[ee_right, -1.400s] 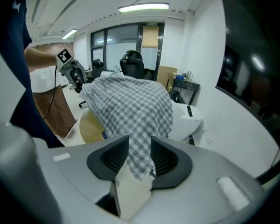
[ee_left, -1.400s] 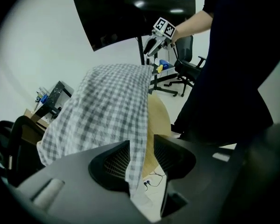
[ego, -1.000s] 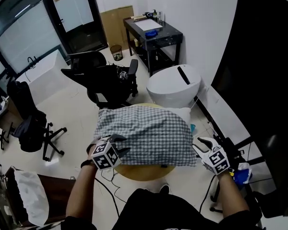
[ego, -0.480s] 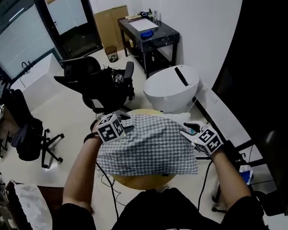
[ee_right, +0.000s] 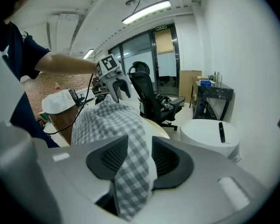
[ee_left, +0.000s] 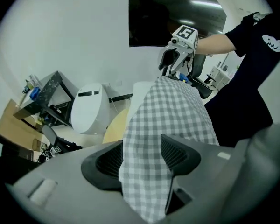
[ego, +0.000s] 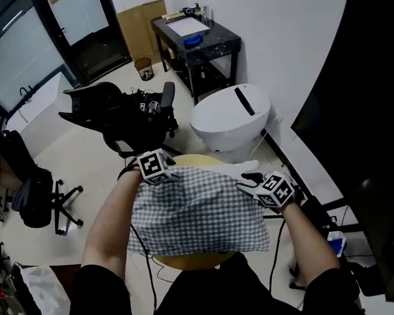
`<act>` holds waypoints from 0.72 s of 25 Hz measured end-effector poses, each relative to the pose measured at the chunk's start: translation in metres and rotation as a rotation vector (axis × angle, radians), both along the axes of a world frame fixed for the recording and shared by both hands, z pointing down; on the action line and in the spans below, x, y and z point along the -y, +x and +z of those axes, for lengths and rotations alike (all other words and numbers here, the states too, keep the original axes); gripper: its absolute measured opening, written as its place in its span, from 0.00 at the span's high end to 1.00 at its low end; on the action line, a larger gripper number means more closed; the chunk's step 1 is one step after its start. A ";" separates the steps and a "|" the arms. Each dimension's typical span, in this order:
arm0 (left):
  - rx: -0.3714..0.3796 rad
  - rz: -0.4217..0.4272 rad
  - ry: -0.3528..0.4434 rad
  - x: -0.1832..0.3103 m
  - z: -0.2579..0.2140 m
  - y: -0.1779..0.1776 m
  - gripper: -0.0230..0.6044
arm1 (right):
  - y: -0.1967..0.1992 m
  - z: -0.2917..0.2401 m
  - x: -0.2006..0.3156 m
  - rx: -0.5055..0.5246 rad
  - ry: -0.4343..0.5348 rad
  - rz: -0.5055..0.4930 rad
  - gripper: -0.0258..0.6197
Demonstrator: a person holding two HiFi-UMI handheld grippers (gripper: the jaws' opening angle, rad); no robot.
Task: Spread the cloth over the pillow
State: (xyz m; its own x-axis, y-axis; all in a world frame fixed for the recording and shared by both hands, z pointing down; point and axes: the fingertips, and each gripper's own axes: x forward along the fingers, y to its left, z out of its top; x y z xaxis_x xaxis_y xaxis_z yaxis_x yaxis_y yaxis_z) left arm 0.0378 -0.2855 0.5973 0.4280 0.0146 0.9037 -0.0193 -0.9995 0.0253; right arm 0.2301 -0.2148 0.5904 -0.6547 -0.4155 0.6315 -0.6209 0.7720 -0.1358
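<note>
A grey-and-white checked cloth [ego: 197, 209] lies over a white pillow [ego: 247, 169] on a round yellow table [ego: 190, 262]; only the pillow's far right corner shows. My left gripper [ego: 167, 174] is at the cloth's far left corner and my right gripper [ego: 248, 179] at its far right corner. Both pairs of jaws have just been opening. In the left gripper view the cloth [ee_left: 172, 115] hangs loose between the wide jaws of the left gripper [ee_left: 142, 155]. In the right gripper view the cloth [ee_right: 107, 122] likewise lies between the parted jaws of the right gripper [ee_right: 139, 155].
A white round bin [ego: 230, 117] stands just beyond the table. Behind it is a black desk [ego: 194, 38]. A black office chair [ego: 118, 113] is at the far left of the table, another chair [ego: 26, 189] further left. Cables hang by the table's right side.
Both grippers have moved away from the person, from the pillow's near corners to its far edge, drawing the cloth's edge with them. The cloth now covers nearly all the pillow.
</note>
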 end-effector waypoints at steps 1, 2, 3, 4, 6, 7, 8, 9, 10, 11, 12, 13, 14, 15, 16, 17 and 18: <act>0.000 0.003 -0.014 0.003 0.007 0.003 0.56 | 0.001 0.004 0.001 0.008 -0.009 -0.018 0.70; 0.001 0.005 -0.022 0.007 0.013 0.007 0.56 | 0.001 0.007 0.002 0.015 -0.018 -0.036 0.70; 0.003 0.011 -0.026 0.011 0.018 0.010 0.55 | 0.000 0.011 0.002 0.020 -0.027 -0.052 0.70; 0.004 0.021 -0.028 0.014 0.022 0.013 0.55 | -0.002 0.015 0.001 0.021 -0.035 -0.067 0.70; 0.004 0.039 -0.042 0.019 0.031 0.018 0.54 | -0.006 0.023 0.000 0.019 -0.048 -0.104 0.70; 0.005 0.047 -0.056 0.019 0.035 0.021 0.54 | -0.009 0.025 -0.001 0.022 -0.053 -0.125 0.70; 0.009 0.058 -0.072 0.018 0.039 0.024 0.52 | -0.012 0.026 -0.004 0.027 -0.057 -0.145 0.70; 0.019 0.071 -0.086 0.016 0.043 0.026 0.51 | -0.015 0.025 -0.007 0.030 -0.054 -0.160 0.72; 0.032 0.082 -0.097 0.015 0.046 0.026 0.51 | -0.017 0.023 -0.010 0.029 -0.042 -0.169 0.77; 0.044 0.089 -0.108 0.014 0.047 0.026 0.51 | -0.018 0.019 -0.012 0.029 -0.022 -0.172 0.85; 0.050 0.088 -0.119 0.015 0.048 0.026 0.50 | -0.019 0.015 -0.013 0.031 0.000 -0.174 0.93; 0.050 0.081 -0.130 0.016 0.050 0.026 0.50 | -0.021 0.010 -0.015 0.035 0.019 -0.178 0.94; 0.044 0.071 -0.144 0.017 0.052 0.025 0.50 | -0.023 0.005 -0.017 0.040 0.034 -0.184 0.94; 0.037 0.061 -0.161 0.017 0.054 0.024 0.51 | -0.025 0.000 -0.020 0.044 0.048 -0.191 0.94; 0.032 0.054 -0.180 0.015 0.055 0.023 0.51 | -0.028 -0.005 -0.023 0.047 0.061 -0.199 0.94; 0.029 0.052 -0.196 0.012 0.054 0.021 0.54 | -0.030 -0.011 -0.026 0.048 0.075 -0.206 0.94; 0.025 0.056 -0.206 0.009 0.053 0.021 0.58 | -0.032 -0.016 -0.029 0.047 0.090 -0.211 0.94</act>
State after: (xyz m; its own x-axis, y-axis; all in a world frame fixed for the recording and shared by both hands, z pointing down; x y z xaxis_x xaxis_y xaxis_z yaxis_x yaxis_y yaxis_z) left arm 0.0586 -0.2944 0.6506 0.3985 0.2232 0.8896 0.0326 -0.9728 0.2295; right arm 0.1983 -0.1860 0.5748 -0.7606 -0.3193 0.5653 -0.4390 0.8944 -0.0856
